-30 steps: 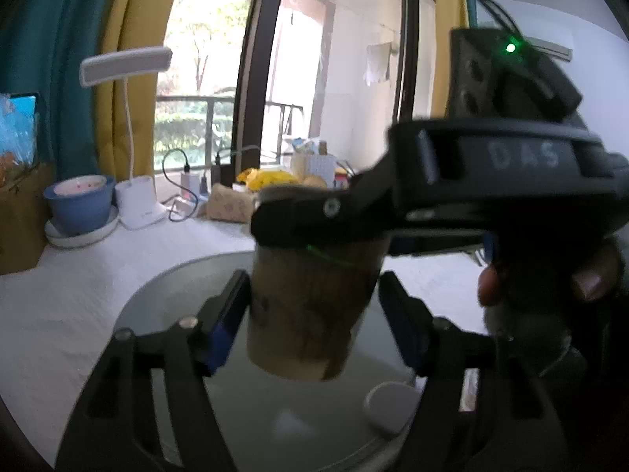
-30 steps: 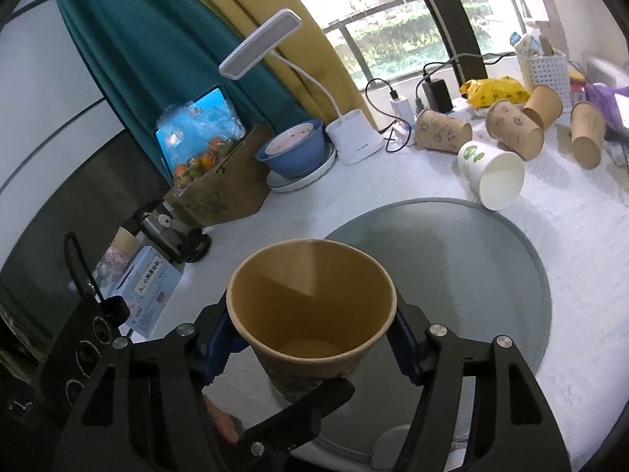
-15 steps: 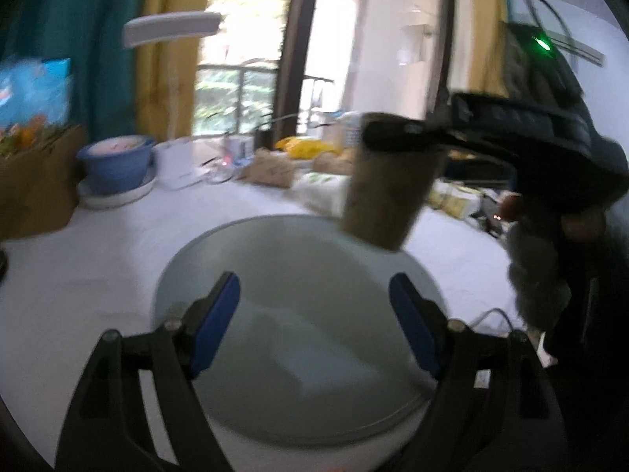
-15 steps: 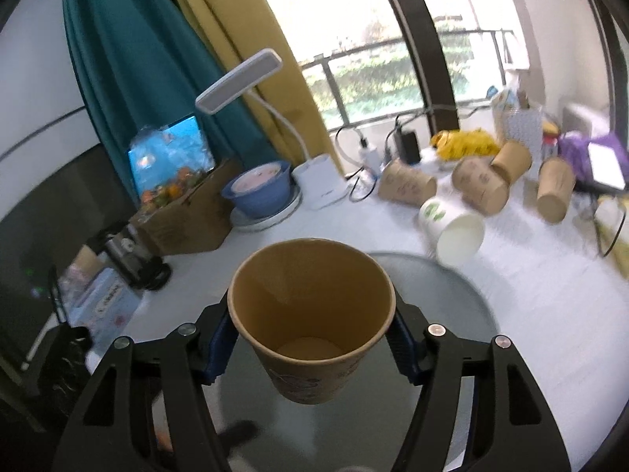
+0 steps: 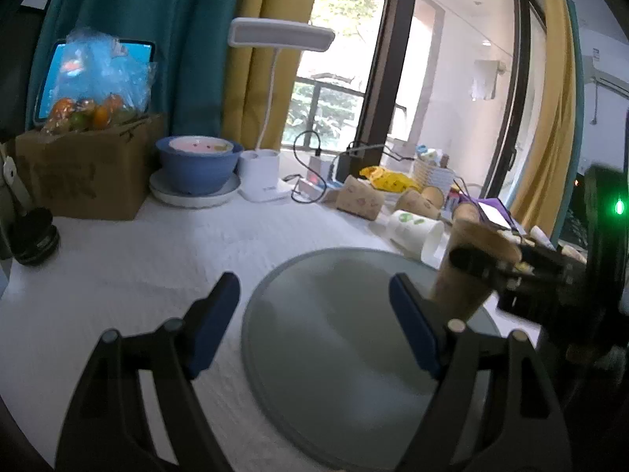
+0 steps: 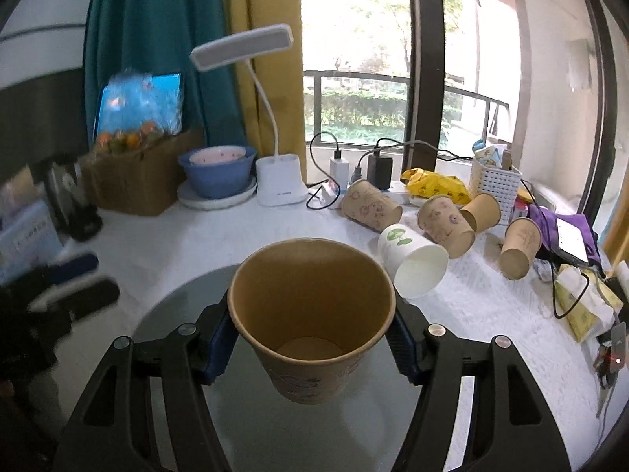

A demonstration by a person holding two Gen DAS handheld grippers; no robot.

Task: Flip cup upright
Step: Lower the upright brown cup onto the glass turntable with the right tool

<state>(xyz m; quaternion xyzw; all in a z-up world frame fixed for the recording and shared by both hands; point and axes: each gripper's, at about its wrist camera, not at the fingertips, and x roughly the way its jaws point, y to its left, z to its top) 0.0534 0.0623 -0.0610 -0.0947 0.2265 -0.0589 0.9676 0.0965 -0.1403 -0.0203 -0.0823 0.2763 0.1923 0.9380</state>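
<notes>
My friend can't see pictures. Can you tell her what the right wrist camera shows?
The right gripper holds a brown paper cup upright, mouth open, above a round grey mat. Behind lie tipped-over cups, including a white cup.

No word or number can be read anywhere. The cardboard box [image 5: 84,175] carries dark printing (too blurred to make out), and the white lamp base [image 6: 281,187] has a small mark on its front, also illegible.
</notes>
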